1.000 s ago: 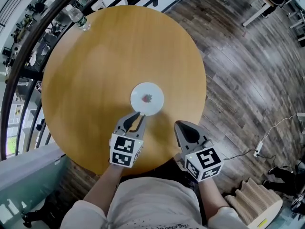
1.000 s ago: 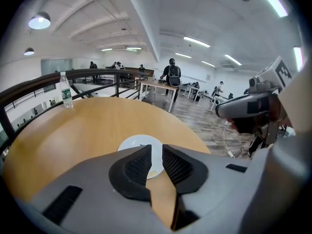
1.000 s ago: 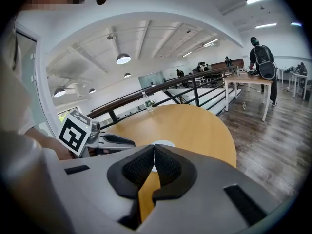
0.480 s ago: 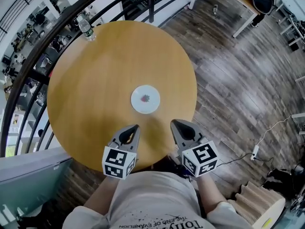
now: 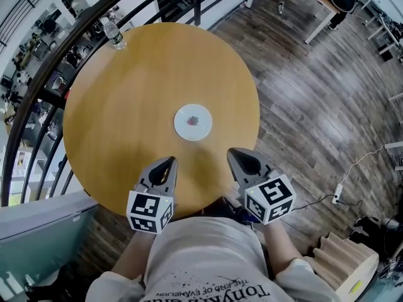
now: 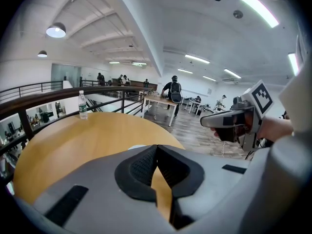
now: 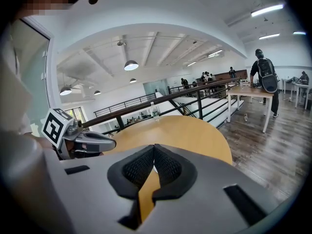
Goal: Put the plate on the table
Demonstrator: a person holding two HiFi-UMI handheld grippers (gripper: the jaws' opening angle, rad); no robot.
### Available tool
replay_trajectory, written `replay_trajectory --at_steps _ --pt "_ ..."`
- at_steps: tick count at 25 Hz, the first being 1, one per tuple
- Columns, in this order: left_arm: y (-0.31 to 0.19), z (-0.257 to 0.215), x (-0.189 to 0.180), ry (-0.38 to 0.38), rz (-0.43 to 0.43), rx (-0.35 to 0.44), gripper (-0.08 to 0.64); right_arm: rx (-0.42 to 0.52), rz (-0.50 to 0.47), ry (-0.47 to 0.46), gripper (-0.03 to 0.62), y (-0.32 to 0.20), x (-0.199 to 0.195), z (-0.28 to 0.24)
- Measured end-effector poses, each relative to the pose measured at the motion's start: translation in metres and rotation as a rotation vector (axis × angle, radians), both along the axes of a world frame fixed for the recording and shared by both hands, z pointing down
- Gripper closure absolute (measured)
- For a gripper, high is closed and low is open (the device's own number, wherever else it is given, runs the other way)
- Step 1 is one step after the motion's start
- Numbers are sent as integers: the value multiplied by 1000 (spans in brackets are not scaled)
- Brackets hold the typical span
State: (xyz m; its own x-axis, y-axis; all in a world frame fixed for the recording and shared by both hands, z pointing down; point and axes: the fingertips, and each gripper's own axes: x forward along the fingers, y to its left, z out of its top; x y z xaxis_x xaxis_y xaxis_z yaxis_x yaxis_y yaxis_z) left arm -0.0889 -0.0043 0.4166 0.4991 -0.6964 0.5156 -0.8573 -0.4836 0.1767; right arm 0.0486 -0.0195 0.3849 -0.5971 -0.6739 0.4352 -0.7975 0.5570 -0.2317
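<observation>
Pulled back toward the bottom edge, the left gripper [image 5: 167, 162] and right gripper [image 5: 235, 153] have fingers [image 6: 140, 168] clenched on nothing. The small white round plate [image 5: 192, 122] lies mid-frame on the round wooden worktop [image 5: 126, 93]; placing looks done.

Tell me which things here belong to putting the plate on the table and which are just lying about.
Job: plate, on the round table; left gripper, right gripper, both shut, empty.
Lying about: water bottle at the table's far edge; cable on the floor.
</observation>
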Motion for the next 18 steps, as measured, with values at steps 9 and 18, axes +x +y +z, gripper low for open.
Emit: replay_trajectory --at_steps 9,18 --pt "-2 2 -6 -14 4 -2 535 13 21 -8 568 -3 1 -5" --pt "-2 0 -10 -18 -5 2 535 3 20 -3 568 0 2 -5"
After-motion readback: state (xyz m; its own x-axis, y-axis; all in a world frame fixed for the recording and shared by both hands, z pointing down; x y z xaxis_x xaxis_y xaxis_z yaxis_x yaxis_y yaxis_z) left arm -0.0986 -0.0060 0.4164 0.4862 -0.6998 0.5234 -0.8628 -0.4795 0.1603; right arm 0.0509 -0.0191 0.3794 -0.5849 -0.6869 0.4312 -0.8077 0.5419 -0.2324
